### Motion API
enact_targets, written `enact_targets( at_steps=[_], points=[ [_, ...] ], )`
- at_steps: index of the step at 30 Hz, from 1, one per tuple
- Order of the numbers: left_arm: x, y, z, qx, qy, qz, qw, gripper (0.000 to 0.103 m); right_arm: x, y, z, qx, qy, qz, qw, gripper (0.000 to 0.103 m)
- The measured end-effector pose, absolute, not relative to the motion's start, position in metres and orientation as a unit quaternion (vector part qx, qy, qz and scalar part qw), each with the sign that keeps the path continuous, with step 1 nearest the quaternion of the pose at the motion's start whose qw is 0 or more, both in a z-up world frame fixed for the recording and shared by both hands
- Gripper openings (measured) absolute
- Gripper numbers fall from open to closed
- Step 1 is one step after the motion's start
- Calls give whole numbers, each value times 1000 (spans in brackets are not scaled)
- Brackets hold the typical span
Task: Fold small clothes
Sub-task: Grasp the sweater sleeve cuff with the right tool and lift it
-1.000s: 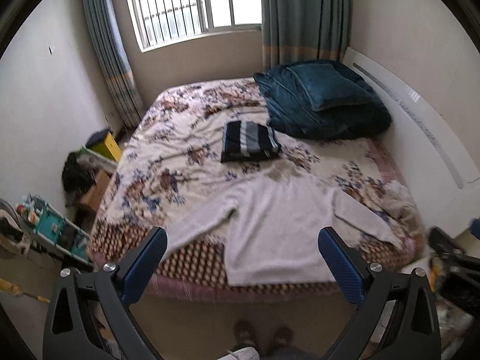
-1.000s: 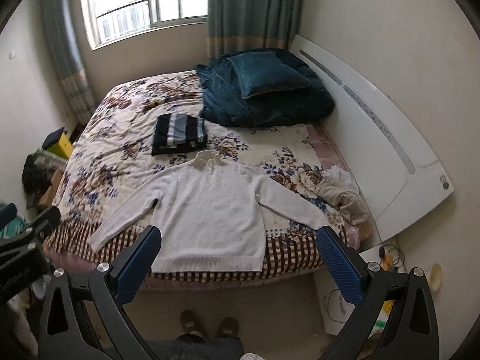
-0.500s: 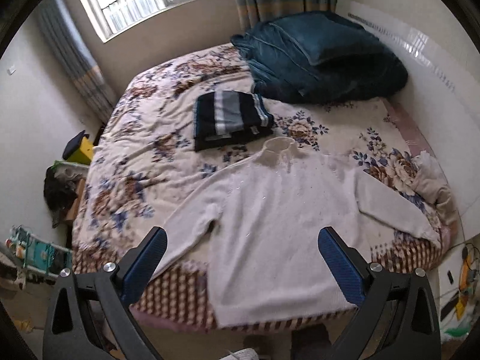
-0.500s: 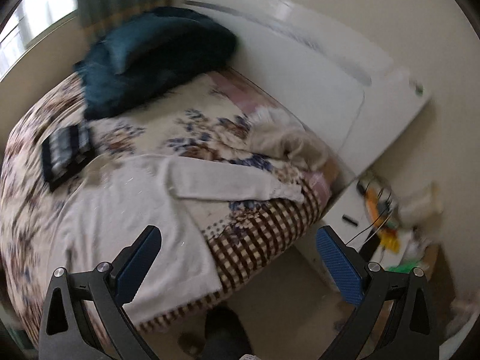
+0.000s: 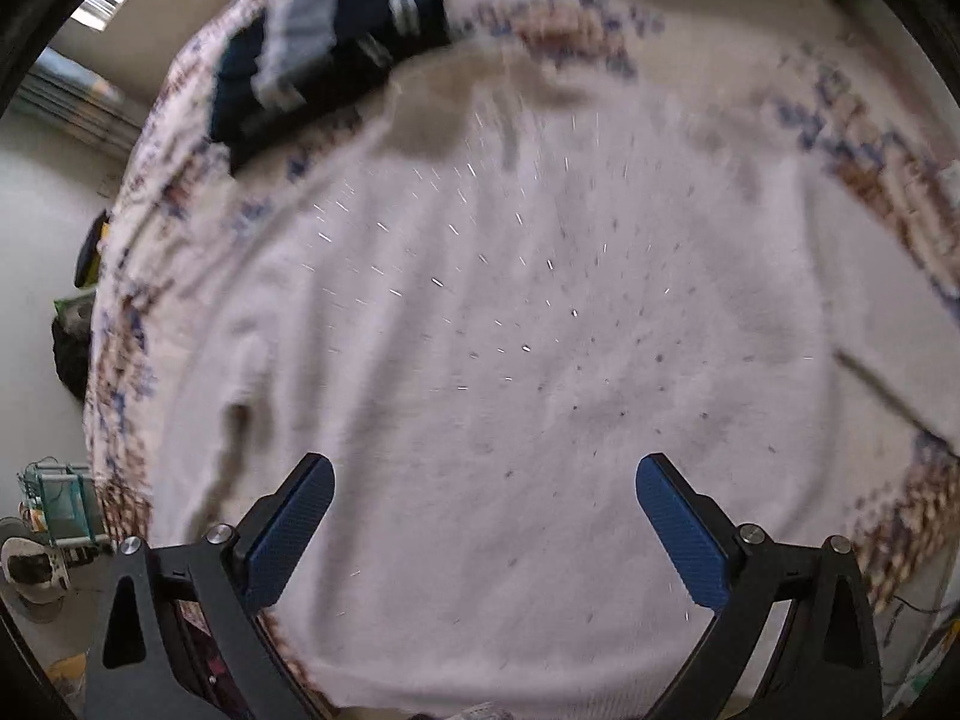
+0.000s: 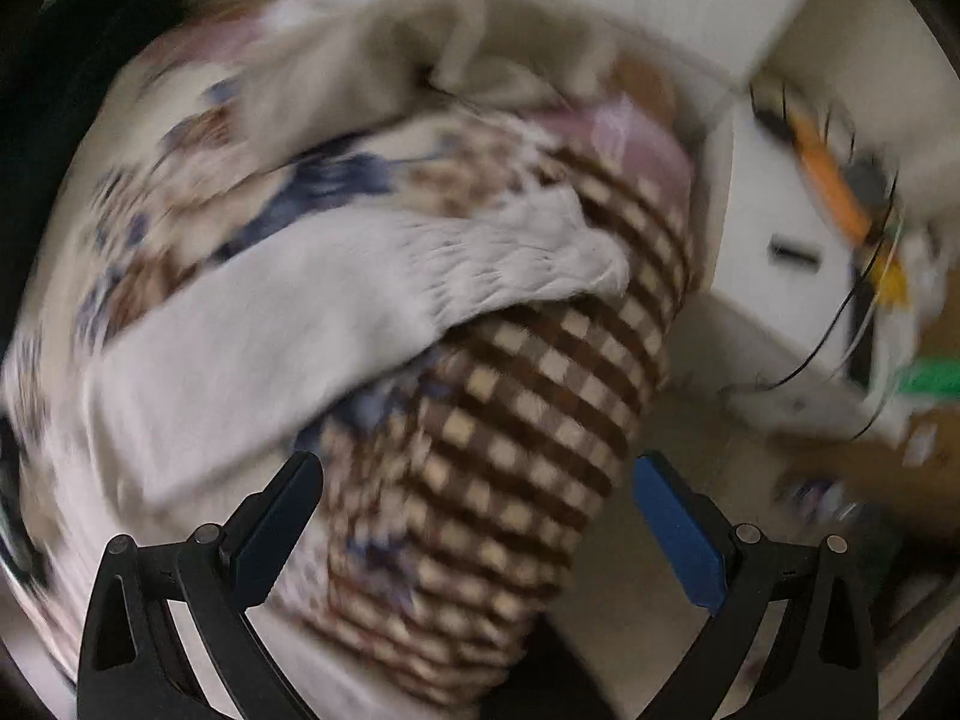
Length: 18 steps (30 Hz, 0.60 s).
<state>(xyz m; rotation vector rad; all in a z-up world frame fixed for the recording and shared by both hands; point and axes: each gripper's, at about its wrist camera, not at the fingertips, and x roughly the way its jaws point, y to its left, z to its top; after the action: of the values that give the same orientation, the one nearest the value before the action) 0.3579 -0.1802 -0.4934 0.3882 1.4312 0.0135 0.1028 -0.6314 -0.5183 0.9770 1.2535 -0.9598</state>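
Observation:
A white long-sleeved sweater [image 5: 510,330] lies flat on the floral bed cover [image 5: 870,138] and fills the left wrist view. My left gripper [image 5: 483,474] is open and empty, close above the sweater's lower body. In the right wrist view the sweater's right sleeve [image 6: 372,300] runs to its cuff at the bed corner. My right gripper [image 6: 477,471] is open and empty, just above the checked bed skirt [image 6: 510,450] below that cuff. Both views are blurred by motion.
A folded dark striped garment [image 5: 324,60] lies on the bed beyond the sweater's collar. A crumpled beige garment [image 6: 468,42] lies near the bed corner. A white bedside cabinet [image 6: 774,288] with cables and an orange item stands right of the bed.
Both grippers have dropped much closer to the bed. The left one has closed in over the sweater's body; the right one has swung toward the right sleeve cuff at the bed corner.

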Motion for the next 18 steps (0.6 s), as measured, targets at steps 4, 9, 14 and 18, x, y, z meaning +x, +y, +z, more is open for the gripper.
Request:
enact_targets(
  at_steps=[4,9,14,18],
  points=[
    [371,-188,-540,159,670,4,725,103,68,-667,-557,541,445,-436,565,103],
    [380,-198,-572,155,678,-13,718,103,41,-702,-584,604,351,-485,527,59],
    [381,-200,-577,160,667,-19,728,103,50,-711,-563,548,346,-500,574,13],
    [382,-200,-571,173,646,-17,743,103,49,-707,-519,464,316,-514,649,13]
  ],
)
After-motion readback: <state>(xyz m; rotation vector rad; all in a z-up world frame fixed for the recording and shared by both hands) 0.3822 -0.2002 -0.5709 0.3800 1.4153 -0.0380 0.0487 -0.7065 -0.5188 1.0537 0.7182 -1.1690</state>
